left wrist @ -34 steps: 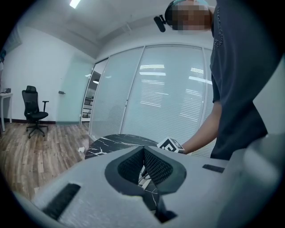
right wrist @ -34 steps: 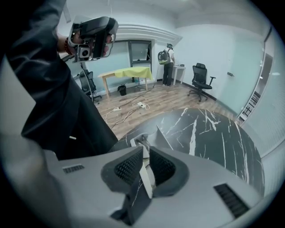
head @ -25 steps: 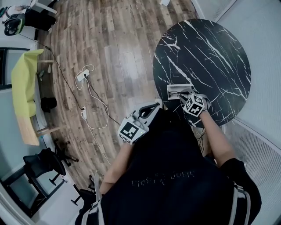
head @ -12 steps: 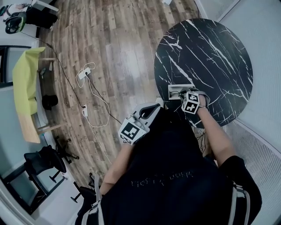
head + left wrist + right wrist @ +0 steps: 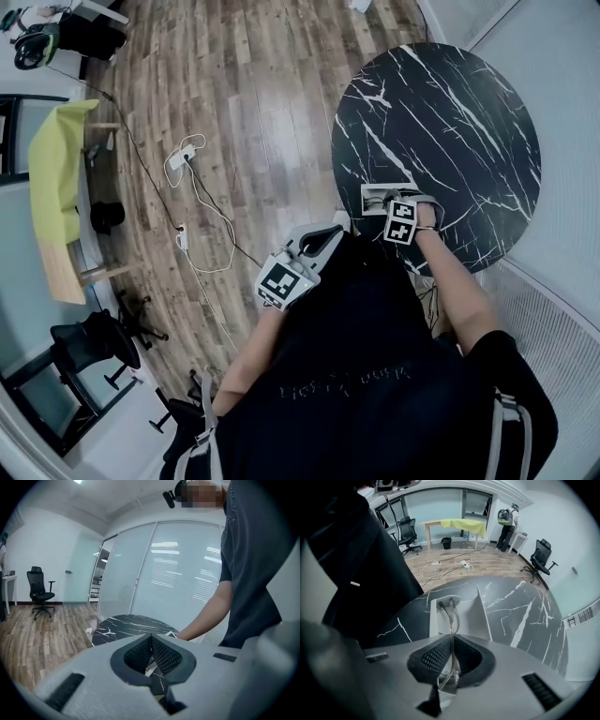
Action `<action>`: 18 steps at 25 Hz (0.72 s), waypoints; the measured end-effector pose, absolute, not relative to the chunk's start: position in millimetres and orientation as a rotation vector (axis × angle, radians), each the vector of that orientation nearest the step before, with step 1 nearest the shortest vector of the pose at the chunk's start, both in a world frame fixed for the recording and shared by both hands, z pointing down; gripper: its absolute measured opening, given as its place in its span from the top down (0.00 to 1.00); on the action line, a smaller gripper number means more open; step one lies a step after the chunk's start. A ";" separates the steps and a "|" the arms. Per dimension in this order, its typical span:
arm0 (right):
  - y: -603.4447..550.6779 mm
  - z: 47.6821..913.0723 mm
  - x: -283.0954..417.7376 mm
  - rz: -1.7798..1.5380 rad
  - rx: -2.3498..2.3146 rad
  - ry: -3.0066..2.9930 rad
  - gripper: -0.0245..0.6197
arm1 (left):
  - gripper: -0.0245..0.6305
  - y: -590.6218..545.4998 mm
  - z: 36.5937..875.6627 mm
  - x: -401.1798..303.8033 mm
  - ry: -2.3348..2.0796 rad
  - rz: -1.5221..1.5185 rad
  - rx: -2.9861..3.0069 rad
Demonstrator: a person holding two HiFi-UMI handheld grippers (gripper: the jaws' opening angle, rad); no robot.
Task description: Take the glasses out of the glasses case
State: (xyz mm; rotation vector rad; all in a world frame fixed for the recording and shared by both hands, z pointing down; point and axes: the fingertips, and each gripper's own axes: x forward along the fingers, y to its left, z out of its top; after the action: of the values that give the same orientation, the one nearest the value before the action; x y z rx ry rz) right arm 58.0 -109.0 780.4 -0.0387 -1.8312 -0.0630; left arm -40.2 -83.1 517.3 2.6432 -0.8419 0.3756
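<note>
An open white glasses case [image 5: 379, 195] lies near the front edge of the round black marble table [image 5: 450, 122]. My right gripper [image 5: 394, 204] is at the case, shut on clear-framed glasses [image 5: 451, 620]. In the right gripper view the frame runs up from between the pads over the case [image 5: 471, 616], its far end by the case's left wall. My left gripper [image 5: 328, 232] hangs off the table beside my torso. Its jaws [image 5: 151, 637] are shut on nothing and point toward the table [image 5: 122, 625].
White cables and a power strip [image 5: 183, 159] trail across the wooden floor left of the table. A yellow-covered desk [image 5: 52, 178] and office chairs [image 5: 89, 347] stand at the far left. A glass wall with blinds [image 5: 562, 309] runs close along the table's right side.
My right gripper has shifted a little to the left, closer over the case, and turned slightly. The left gripper has hardly moved.
</note>
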 end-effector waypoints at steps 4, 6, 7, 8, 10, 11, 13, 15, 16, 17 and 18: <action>-113.3 778.9 60.1 -0.111 -0.033 -1.818 0.91 | 0.93 -82.1 515.4 -41.8 -0.842 0.373 2.648; -119.0 774.0 59.9 -0.126 0.003 -1.830 0.91 | 0.93 -80.5 515.1 -42.7 -0.841 0.371 2.647; -121.5 771.3 59.8 -0.132 0.020 -1.836 0.91 | 0.93 -79.4 515.3 -43.3 -0.841 0.370 2.644; -123.8 768.8 59.9 -0.138 0.035 -1.839 0.91 | 0.93 -78.3 515.7 -44.1 -0.841 0.369 2.643; -127.5 764.2 60.7 -0.151 0.061 -1.840 0.91 | 0.93 -76.4 516.2 -46.0 -0.843 0.369 2.641; -129.0 761.7 61.3 -0.155 0.075 -1.842 0.91 | 0.93 -75.7 516.3 -46.7 -0.843 0.367 2.639; -131.0 755.9 62.2 -0.148 0.107 -1.855 0.91 | 0.93 -74.7 516.7 -47.1 -0.838 0.364 2.637; -131.2 750.7 63.1 -0.123 0.138 -1.873 0.91 | 0.93 -73.7 516.7 -46.4 -0.829 0.359 2.639; -131.2 748.2 63.6 -0.107 0.153 -1.885 0.91 | 0.93 -73.5 516.3 -46.0 -0.826 0.355 2.643; -131.2 745.4 64.3 -0.090 0.170 -1.896 0.91 | 0.93 -73.3 515.7 -45.7 -0.823 0.349 2.645; -130.9 742.1 65.1 -0.073 0.189 -1.909 0.91 | 0.93 -73.0 515.0 -45.5 -0.822 0.342 2.646</action>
State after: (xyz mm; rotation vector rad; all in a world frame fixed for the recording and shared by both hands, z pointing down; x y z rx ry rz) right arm 65.1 -130.9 742.1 0.1887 -1.9085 -0.0732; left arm -45.5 -73.0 515.0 2.6464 -0.8217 0.3417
